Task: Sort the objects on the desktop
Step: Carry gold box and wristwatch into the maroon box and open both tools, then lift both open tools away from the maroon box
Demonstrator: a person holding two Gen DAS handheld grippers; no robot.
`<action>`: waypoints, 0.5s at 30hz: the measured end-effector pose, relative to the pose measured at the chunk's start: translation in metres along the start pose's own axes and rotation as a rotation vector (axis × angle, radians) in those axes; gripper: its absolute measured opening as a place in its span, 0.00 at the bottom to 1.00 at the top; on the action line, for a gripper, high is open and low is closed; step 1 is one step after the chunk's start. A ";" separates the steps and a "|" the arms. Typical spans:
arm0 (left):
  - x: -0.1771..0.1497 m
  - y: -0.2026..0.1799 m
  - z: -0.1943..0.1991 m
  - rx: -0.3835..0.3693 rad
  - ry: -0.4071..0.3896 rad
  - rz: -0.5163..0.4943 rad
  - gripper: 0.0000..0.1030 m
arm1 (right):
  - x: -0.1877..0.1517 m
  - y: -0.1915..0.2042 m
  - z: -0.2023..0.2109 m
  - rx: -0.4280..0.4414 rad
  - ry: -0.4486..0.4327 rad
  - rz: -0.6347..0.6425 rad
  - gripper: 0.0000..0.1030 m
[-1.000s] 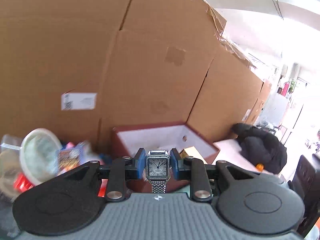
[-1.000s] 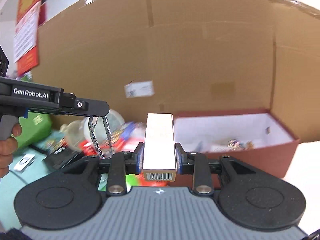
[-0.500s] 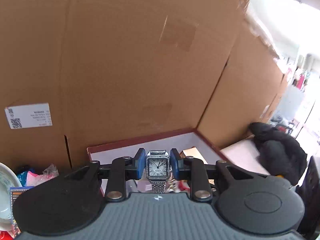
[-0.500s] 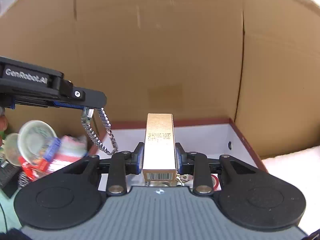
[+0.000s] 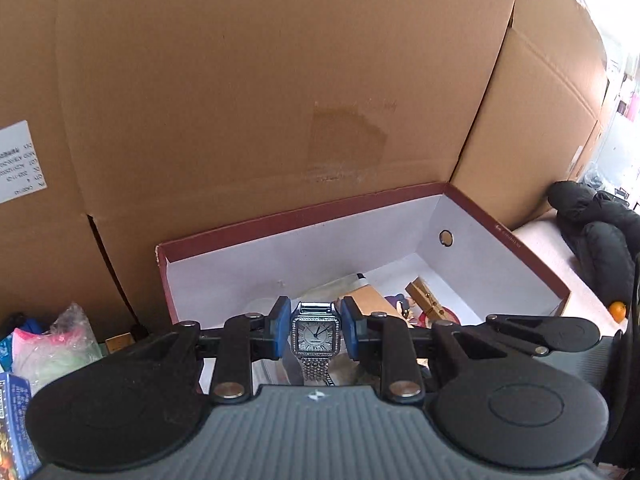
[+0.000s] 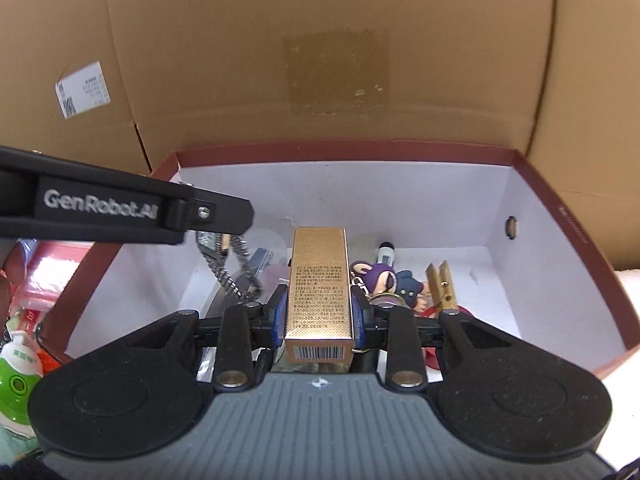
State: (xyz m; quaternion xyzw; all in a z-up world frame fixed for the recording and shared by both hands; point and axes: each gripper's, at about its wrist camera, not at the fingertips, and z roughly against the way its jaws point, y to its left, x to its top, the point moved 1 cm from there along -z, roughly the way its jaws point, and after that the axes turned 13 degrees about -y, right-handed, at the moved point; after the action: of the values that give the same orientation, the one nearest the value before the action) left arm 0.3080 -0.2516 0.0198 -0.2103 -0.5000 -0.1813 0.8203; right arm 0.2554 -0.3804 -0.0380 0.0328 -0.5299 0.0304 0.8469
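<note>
Left gripper (image 5: pixel 315 335) clamped on a square-faced silver watch (image 5: pixel 315 334). Blue pads (image 5: pixel 280 330) press the case on both sides. Dial faces back toward the camera, upright; metal band (image 5: pixel 316 368) hangs straight down from the case. In the right wrist view the same left gripper (image 6: pixel 224 236) enters from the left edge, the watch (image 6: pixel 210 240) under its tip, and the band (image 6: pixel 232 276) trails down and rightward into the box.

Right gripper (image 6: pixel 319 312) clamped on a gold carton (image 6: pixel 319 292). Long axis runs straight ahead along the fingers, tilted down into the box; barcode end nearest the camera, far end pointing at the back wall. Printed text on the top face.

Both held things are over the maroon box (image 6: pixel 560 208), white inside, open top. The box backs onto a tall cardboard wall (image 6: pixel 320 60); its right side wall has a small round hole (image 6: pixel 511 227).

Box floor partly taken: purple plush figure (image 6: pixel 380 276), wooden clothespin (image 6: pixel 440 284), a pen-like item (image 6: pixel 386 254) and clear plastic (image 6: pixel 264 248), all bunched mid-floor under and just ahead of the carton. Bare white floor shows at the right rear corner and along the left wall.

Outside the left rim: clutter of packets (image 6: pixel 40 276) and a green-and-white container (image 6: pixel 18 376). In the left wrist view, a black garment (image 5: pixel 600 236) lies on a pale surface right of the box, with a small orange fruit (image 5: pixel 618 310) near it.
</note>
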 end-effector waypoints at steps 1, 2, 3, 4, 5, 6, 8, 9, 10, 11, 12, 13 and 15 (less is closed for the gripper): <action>-0.001 0.001 0.000 0.000 -0.001 0.000 0.27 | -0.001 0.002 -0.002 0.002 0.005 0.005 0.30; -0.001 0.002 0.001 0.001 -0.009 -0.002 0.27 | -0.002 0.003 -0.003 0.000 0.011 0.009 0.30; 0.001 0.001 0.003 0.004 -0.024 -0.005 0.29 | -0.003 0.005 -0.004 -0.003 0.015 0.015 0.30; 0.002 0.001 0.006 0.008 -0.042 -0.010 0.33 | -0.004 0.006 -0.003 -0.005 0.007 0.022 0.30; 0.003 0.001 0.009 0.007 -0.058 -0.013 0.49 | -0.003 0.007 -0.001 -0.008 -0.007 0.029 0.32; 0.005 0.001 0.014 0.008 -0.075 -0.014 0.68 | -0.003 0.008 0.001 -0.010 -0.013 0.037 0.38; 0.007 0.000 0.023 0.016 -0.118 -0.021 0.83 | -0.002 0.012 0.005 -0.024 -0.029 0.053 0.53; 0.008 -0.001 0.028 0.019 -0.140 -0.028 0.87 | -0.002 0.013 0.008 -0.032 -0.037 0.061 0.66; 0.009 -0.001 0.032 0.020 -0.153 -0.034 0.88 | -0.001 0.015 0.010 -0.040 -0.046 0.069 0.77; 0.010 -0.002 0.035 0.019 -0.157 -0.036 0.91 | -0.001 0.017 0.013 -0.048 -0.062 0.076 0.81; 0.011 -0.003 0.037 0.016 -0.155 -0.037 0.93 | -0.001 0.020 0.017 -0.057 -0.080 0.081 0.86; 0.011 -0.004 0.038 0.016 -0.150 -0.036 0.94 | -0.002 0.023 0.021 -0.063 -0.093 0.083 0.89; 0.010 -0.007 0.042 0.017 -0.135 -0.035 0.94 | -0.001 0.026 0.027 -0.064 -0.105 0.068 0.91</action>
State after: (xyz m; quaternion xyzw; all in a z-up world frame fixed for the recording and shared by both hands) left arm 0.2777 -0.2362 0.0468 -0.2061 -0.5592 -0.1766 0.7834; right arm 0.2283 -0.3570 -0.0264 -0.0108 -0.5751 0.0405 0.8170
